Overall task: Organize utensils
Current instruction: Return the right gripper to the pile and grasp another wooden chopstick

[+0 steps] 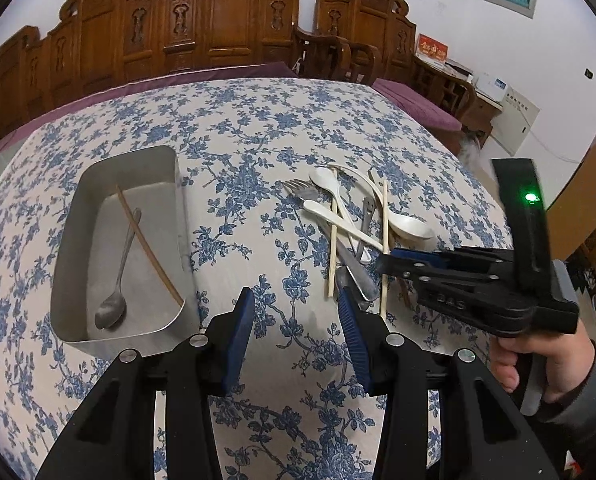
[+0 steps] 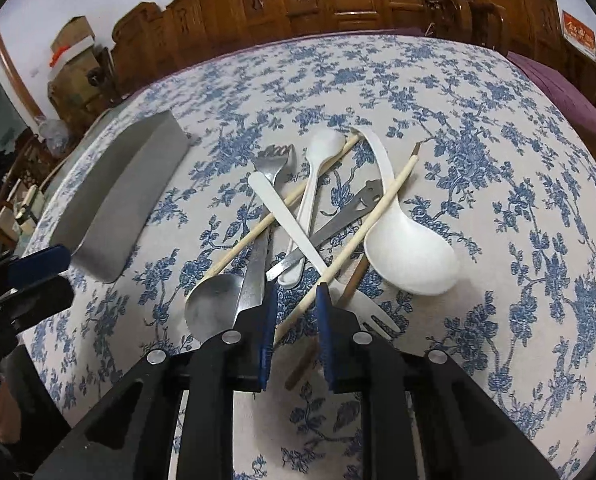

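1. Metal tray (image 1: 77, 248) sits on the left of the floral-cloth worktop (image 1: 257, 140); inside it lie a metal teaspoon (image 1: 115, 288) and a brown chopstick (image 1: 149, 248), crossed.
2. Utensil pile lies well right of the tray: big white spoon (image 2: 412, 256), small white spoon (image 2: 310, 196), metal fork (image 2: 273, 160), white fork (image 2: 298, 232), metal spoon (image 2: 209, 304), pale chopsticks (image 2: 362, 240), all overlapping.
3. Left gripper (image 1: 295, 324): fingers apart, nothing between them, over bare cloth between tray and pile.
4. Right gripper (image 2: 295, 304): low at the pile's near edge, fingers narrowly parted, straddling a pale chopstick; cannot tell if the pads press on it.
5. Hand (image 1: 538, 364) in a grey sleeve grips the right gripper's handle.
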`<state>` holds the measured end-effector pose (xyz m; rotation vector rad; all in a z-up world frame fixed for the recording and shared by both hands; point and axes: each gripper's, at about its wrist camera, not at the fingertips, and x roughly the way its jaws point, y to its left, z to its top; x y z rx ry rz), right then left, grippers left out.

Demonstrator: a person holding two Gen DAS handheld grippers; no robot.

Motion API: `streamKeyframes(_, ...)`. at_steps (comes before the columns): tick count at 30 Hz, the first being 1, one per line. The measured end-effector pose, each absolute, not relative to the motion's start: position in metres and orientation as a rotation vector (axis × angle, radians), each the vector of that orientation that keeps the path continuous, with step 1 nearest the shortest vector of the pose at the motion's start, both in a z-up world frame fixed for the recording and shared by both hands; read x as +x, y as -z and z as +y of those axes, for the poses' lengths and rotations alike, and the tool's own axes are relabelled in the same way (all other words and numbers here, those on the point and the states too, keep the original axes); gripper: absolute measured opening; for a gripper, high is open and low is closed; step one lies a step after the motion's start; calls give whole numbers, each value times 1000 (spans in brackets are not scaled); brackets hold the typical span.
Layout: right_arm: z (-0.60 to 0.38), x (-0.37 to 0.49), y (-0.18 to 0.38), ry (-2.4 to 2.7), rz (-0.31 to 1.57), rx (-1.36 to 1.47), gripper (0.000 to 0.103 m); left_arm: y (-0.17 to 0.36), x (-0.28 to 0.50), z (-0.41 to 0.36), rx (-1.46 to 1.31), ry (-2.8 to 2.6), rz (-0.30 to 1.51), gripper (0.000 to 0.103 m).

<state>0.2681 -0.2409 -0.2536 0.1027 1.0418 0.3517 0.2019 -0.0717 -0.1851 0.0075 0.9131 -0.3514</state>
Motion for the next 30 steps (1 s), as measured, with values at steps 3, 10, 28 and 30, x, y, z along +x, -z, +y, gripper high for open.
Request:
streamKeyframes(3, -236, 271, 259, -324, 1071, 74, 21, 185, 200, -71, 10, 353, 910, 41)
streamKeyframes(10, -231, 276, 261, -259, 1103, 65, 19, 186, 200, -70, 1, 354, 918, 41)
streamKeyframes(28, -271, 243, 216, -262, 1015, 72, 6, 206, 228, -97, 36, 371, 967, 41)
streamKeyframes(30, -277, 237, 212, -272, 1004, 73, 6, 209, 236, -104, 46, 383, 974, 41)
